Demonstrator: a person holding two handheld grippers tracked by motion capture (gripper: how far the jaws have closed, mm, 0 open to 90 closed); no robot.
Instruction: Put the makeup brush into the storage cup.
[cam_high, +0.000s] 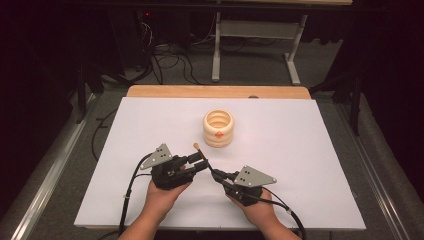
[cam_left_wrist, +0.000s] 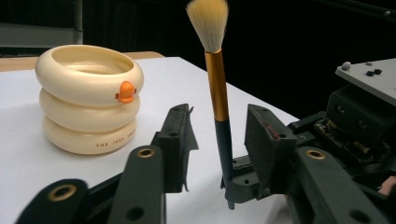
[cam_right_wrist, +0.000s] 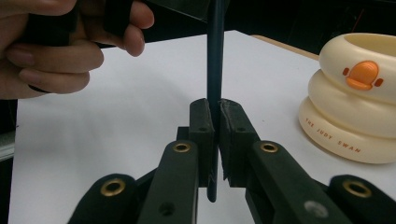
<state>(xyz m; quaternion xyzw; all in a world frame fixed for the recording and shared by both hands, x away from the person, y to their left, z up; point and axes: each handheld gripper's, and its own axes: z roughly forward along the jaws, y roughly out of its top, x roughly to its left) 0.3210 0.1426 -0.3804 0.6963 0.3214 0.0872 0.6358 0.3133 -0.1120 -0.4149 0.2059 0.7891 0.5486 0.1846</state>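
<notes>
White table (cam_high: 300, 165), dark room; right gripper (cam_right_wrist: 214, 121) clenched on the brush (cam_left_wrist: 217, 88) handle, upright near the cup (cam_high: 218, 128); left gripper (cam_left_wrist: 215, 135) unclenched around it, pads apart; centre, pinch below the ferrule before right releases.

Bright table, dark room: light falls from overhead onto the white table (cam_high: 310, 165) while the surroundings sink into near black.

In the high view the picture is soft and slightly grainy, with faint shadows under the cream holder (cam_high: 218, 128) and the hands. In the left gripper view the brush (cam_left_wrist: 218, 84) and holder are sharp, the nearest black parts blurred. In the right gripper view the hand (cam_right_wrist: 60, 46) is out of focus, and the holder shows a mild sheen.
</notes>
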